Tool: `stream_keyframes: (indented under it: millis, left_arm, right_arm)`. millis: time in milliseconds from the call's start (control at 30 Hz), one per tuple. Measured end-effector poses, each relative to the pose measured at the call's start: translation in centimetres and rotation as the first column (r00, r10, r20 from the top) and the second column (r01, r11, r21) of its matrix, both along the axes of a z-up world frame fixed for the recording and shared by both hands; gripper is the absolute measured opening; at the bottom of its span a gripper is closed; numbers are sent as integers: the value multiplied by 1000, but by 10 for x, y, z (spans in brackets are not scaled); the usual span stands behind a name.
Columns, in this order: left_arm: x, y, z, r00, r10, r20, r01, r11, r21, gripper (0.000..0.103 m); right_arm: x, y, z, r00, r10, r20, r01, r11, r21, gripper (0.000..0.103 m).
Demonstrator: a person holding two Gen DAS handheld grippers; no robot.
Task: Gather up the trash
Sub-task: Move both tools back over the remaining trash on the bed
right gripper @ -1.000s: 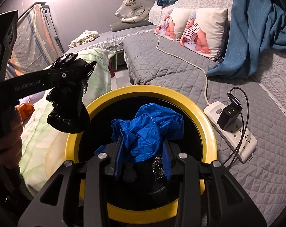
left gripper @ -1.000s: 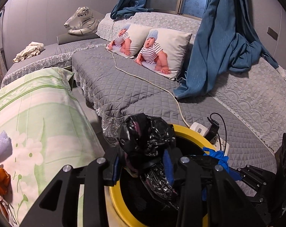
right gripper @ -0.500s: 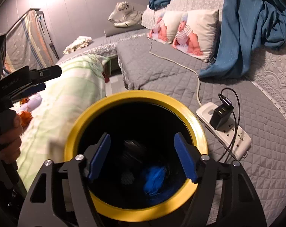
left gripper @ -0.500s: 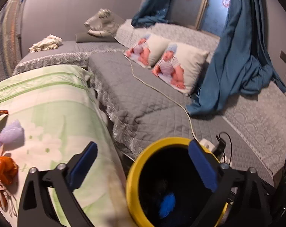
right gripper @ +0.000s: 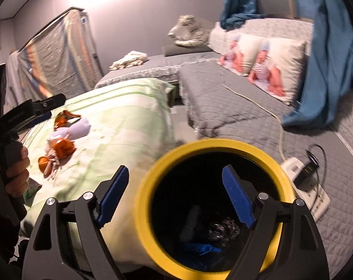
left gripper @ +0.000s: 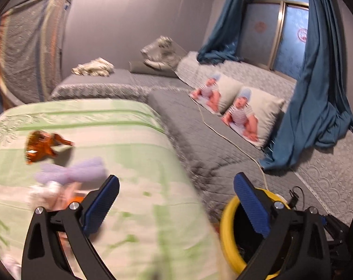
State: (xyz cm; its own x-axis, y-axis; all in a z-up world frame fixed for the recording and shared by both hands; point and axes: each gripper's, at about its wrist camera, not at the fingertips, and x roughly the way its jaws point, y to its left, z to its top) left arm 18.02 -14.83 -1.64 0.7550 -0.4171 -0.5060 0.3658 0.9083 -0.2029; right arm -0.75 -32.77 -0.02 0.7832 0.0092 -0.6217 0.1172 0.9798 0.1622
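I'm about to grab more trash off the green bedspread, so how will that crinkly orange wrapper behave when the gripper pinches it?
The orange wrapper looks like thin, shiny, crumpled film, so it is probably very light and floppy, and will likely crush flat rather than resist. Its glossy surface could slip between the pads. It lies on a soft green bedspread, which may give way underneath.

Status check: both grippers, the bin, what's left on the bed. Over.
Left gripper open, empty. Right gripper open, jaws just widened, empty. Blue and black trash down in yellow bin. Orange wrappers on green bedspread, nothing blocking.
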Motion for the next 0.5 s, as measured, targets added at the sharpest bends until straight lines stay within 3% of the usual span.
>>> stream_keyframes:
  millis: [300,500]
  left_arm:
    - [-25,118,24,982,168,87,-167,986,-15,95]
    - [-40,189,16,951,300,76,-300,954,-23,95]
  right_arm:
    - [40,73,9,979,205,11,-205,979,3,79]
    - [51,151,12,891,452,31,-452,892,-19,79]
